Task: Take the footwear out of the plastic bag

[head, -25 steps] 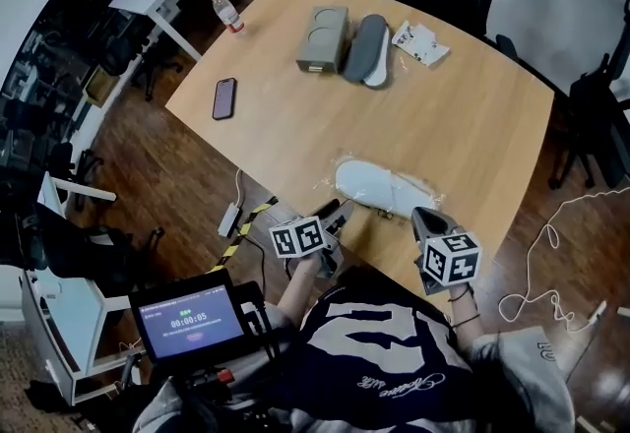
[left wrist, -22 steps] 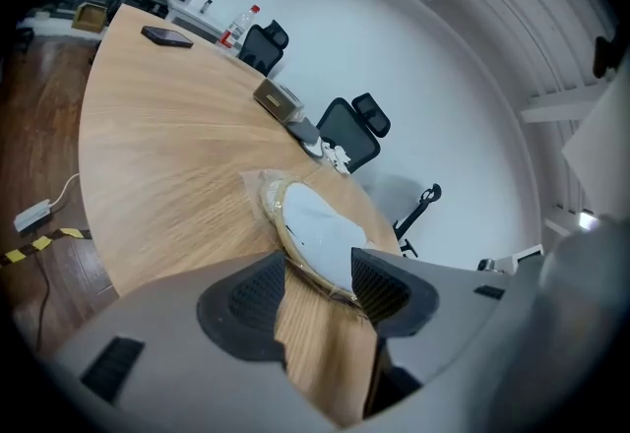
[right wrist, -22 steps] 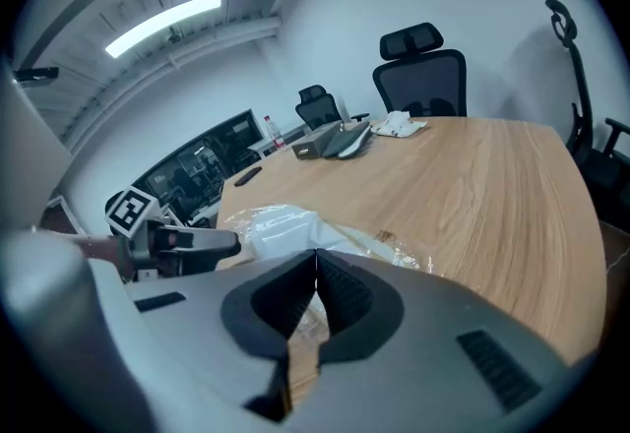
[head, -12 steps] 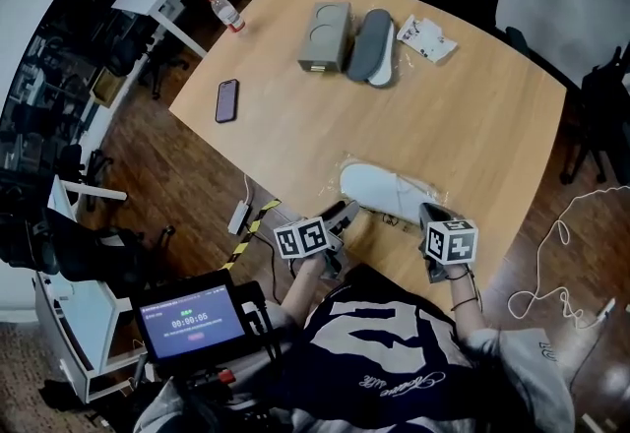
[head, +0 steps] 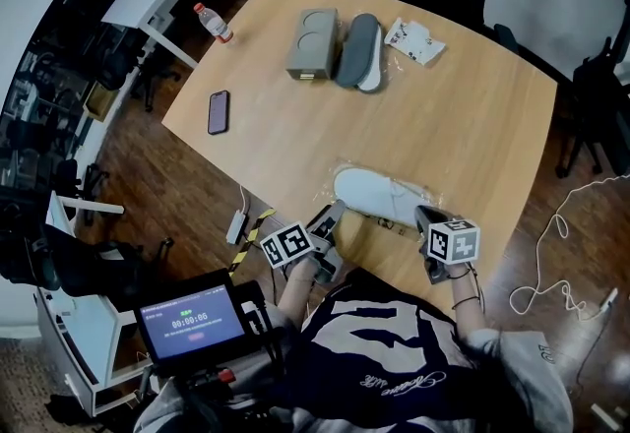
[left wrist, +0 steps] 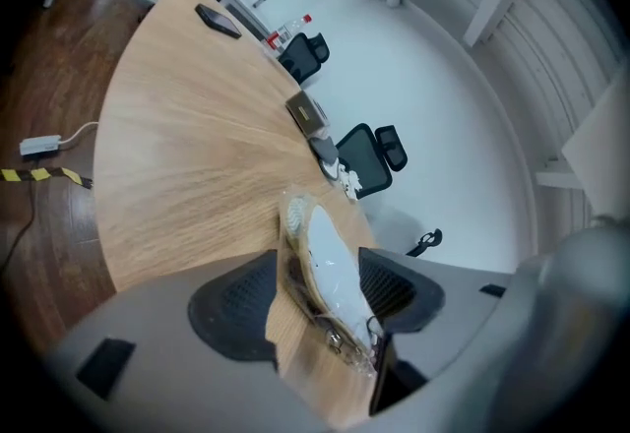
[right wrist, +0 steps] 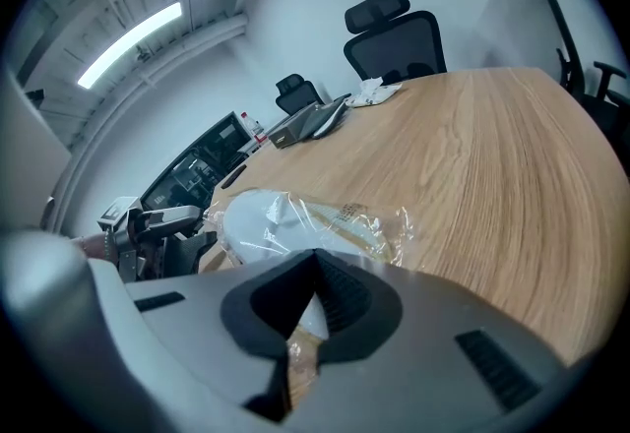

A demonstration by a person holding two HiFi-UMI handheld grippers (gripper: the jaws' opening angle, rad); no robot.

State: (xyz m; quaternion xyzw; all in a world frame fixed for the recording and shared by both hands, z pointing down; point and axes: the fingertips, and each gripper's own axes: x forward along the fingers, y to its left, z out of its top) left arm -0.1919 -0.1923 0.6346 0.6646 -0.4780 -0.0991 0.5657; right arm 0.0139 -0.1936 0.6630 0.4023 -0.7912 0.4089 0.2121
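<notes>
Right gripper point(right wrist: 315, 264) pinches the plastic bag point(right wrist: 379, 219) as the left gripper point(left wrist: 317, 295), jaws just opening astride the bagged slipper point(head: 369, 191), seems poised to grip and pull.

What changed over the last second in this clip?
The right gripper, jaws shut, came down to one end of the clear plastic bag holding the white shoe. The left gripper stayed open at the bag's other end; bag, shoe and wooden table unchanged.
</notes>
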